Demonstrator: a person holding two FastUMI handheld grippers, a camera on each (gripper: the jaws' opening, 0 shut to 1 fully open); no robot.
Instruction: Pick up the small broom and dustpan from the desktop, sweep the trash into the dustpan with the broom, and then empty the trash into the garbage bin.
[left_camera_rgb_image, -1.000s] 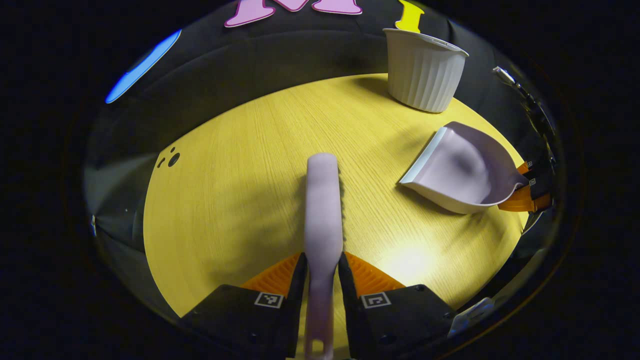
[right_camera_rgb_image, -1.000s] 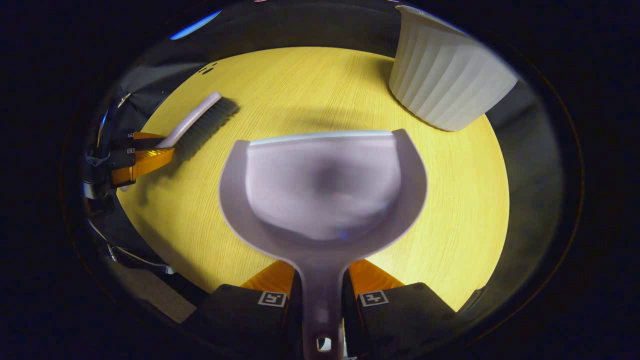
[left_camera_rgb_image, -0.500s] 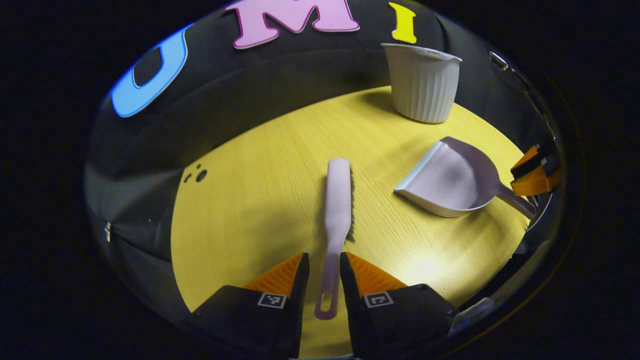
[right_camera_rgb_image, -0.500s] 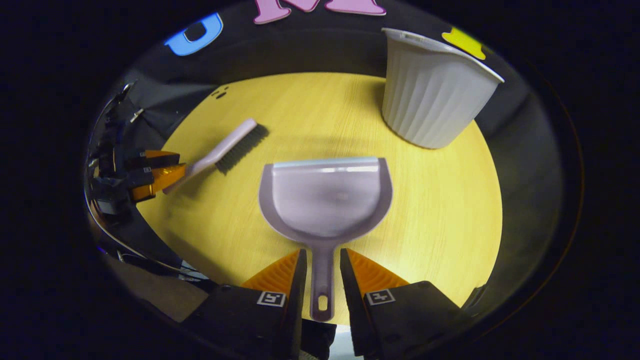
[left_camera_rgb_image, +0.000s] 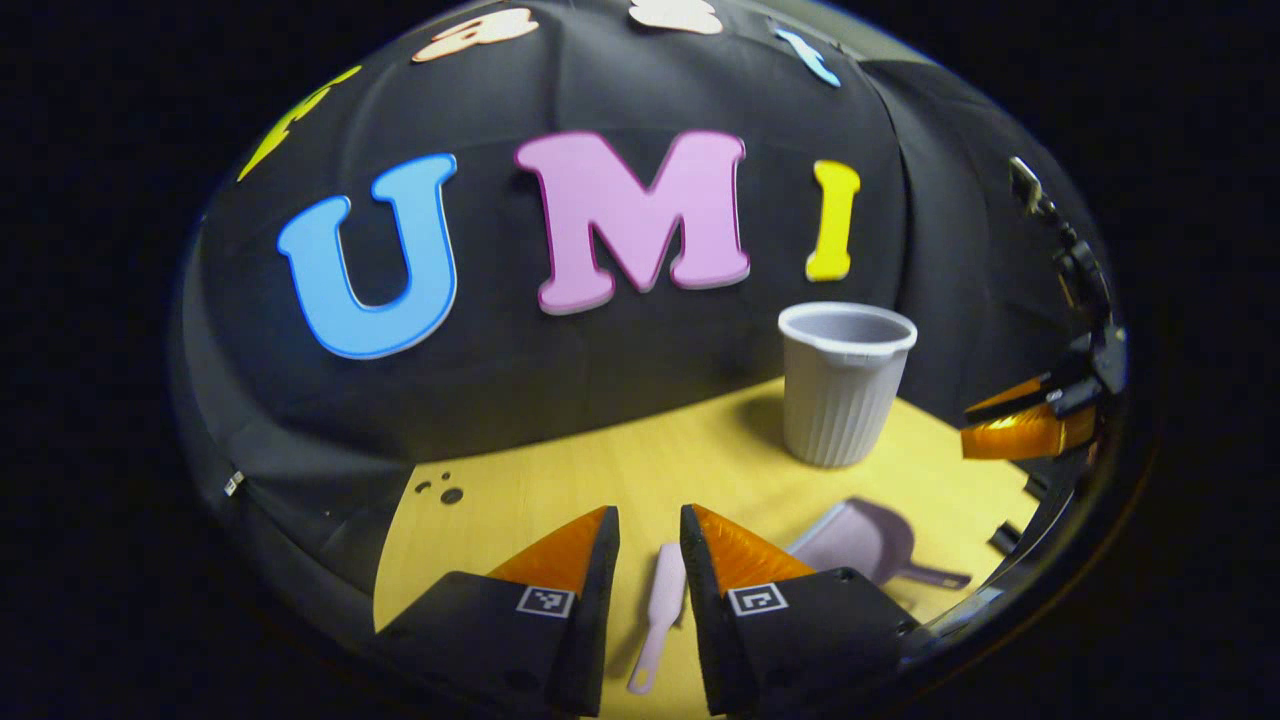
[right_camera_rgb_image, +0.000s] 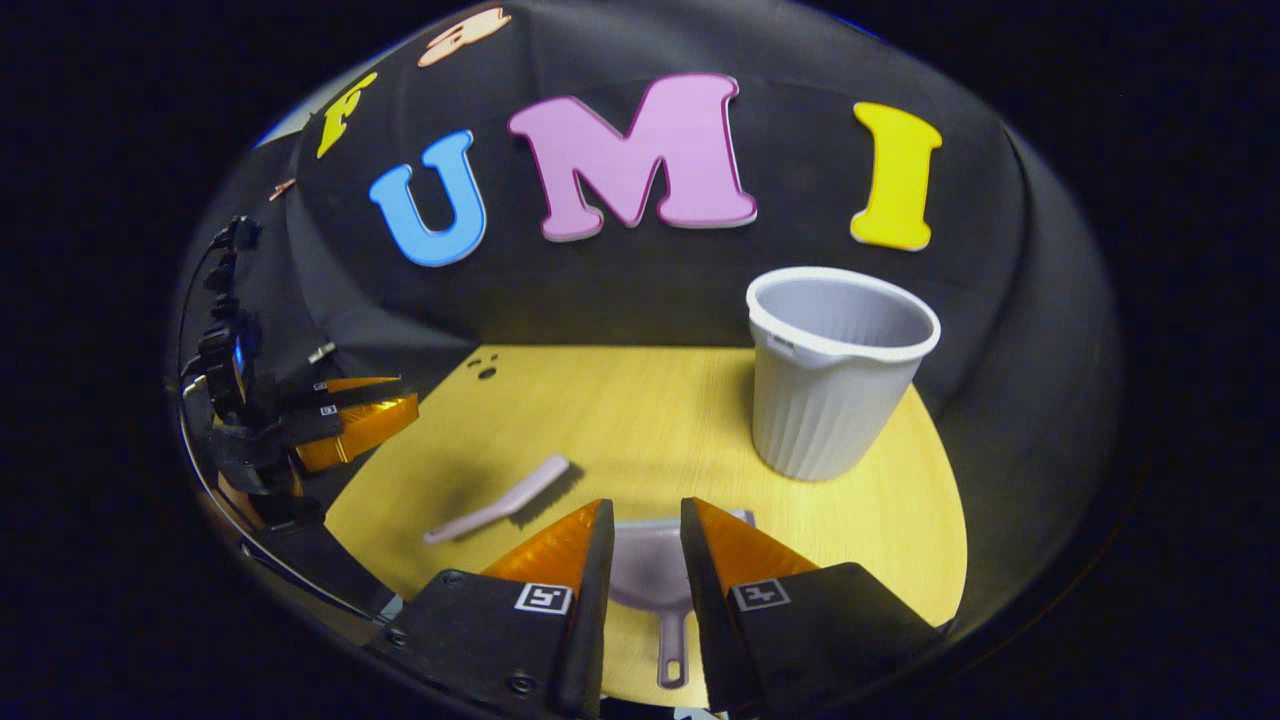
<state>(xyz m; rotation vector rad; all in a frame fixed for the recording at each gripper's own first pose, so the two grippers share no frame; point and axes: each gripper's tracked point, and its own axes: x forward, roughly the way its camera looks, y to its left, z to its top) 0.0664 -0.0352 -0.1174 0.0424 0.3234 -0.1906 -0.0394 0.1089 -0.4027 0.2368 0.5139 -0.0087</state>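
Both grippers, left (left_camera_rgb_image: 650, 545) and right (right_camera_rgb_image: 648, 535), have lifted away with fingers slightly apart and empty, leaving broom (left_camera_rgb_image: 660, 605) low centre and dustpan (left_camera_rgb_image: 865, 548) lower right on the desktop (left_camera_rgb_image: 620, 470), bin (left_camera_rgb_image: 843, 385) right of centre — task looks finished.

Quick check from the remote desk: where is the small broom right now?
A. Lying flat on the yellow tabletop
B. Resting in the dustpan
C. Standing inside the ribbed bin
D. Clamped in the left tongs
A: the broom lies flat on the tabletop, beside the dustpan and free of the left tongs.
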